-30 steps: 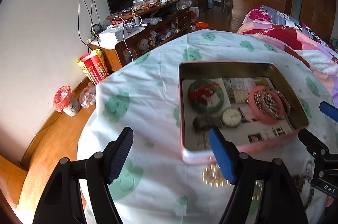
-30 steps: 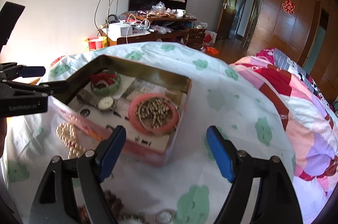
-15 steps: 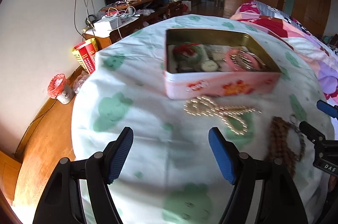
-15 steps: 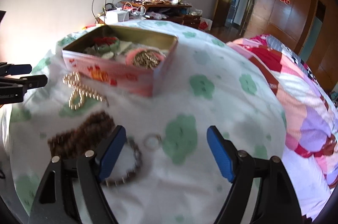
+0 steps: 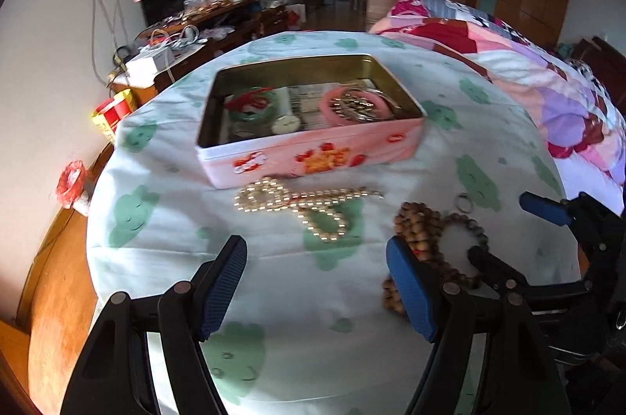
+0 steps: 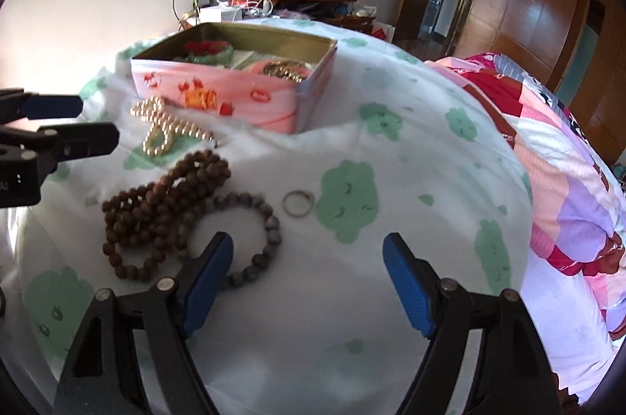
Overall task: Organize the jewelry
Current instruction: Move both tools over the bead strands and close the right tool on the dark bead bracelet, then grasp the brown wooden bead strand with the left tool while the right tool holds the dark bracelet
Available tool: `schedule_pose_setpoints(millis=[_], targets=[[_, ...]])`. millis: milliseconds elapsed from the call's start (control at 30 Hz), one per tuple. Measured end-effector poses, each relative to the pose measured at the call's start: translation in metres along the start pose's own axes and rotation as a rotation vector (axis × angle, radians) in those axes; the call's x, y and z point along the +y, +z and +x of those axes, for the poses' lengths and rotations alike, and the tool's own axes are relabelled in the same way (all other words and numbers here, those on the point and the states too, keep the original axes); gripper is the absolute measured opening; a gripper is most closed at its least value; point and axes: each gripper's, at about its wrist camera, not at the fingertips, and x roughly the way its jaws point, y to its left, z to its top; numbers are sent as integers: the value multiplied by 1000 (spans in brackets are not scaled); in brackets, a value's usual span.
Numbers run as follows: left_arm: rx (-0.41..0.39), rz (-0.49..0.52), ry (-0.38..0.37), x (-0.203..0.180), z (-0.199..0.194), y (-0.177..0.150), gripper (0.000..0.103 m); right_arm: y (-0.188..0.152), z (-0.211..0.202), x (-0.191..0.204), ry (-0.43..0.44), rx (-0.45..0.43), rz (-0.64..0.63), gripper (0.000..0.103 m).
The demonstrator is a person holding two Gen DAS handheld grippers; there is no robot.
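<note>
left gripper (image 5: 316,284): spread, empty | right gripper (image 6: 308,282): spread, empty | brown wooden-bead strand (image 6: 164,203), grey bead bracelet (image 6: 250,231) just ahead, awaiting pink metal tin (image 6: 234,90)

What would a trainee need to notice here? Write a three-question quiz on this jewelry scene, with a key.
1. True or false: the gold bead necklace lies inside the pink tin.
2. Which piece lies nearest the small ring on the tablecloth?
A. the grey bead bracelet
B. the green bangle
C. the watch
3. Fill in: both the left tongs and the right tongs are ____ and hold nothing.

Key: 1 false, it lies on the cloth in front of the tin; 2 A; 3 open.
</note>
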Motion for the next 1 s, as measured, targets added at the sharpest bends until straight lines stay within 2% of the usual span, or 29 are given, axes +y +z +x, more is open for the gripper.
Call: schedule_pose_setpoints(millis=[67,100,300,333,1000], targets=[[3,15,-2,-5,2,0,74,0,-1,-2,0,2,14,75],[3,21,-7,-8,3,0,74,-1,0,-4,-1,5,15,58],[5,58,-15,-19,7,0,74,-4,2,-5,-17,25,7,22],[7,61,-21,-21,8,0,74,-4,2,-4,-10,26,2,20],[45,115,-41,-40,28,0,74,-5,3,-8,-18,17,34,18]])
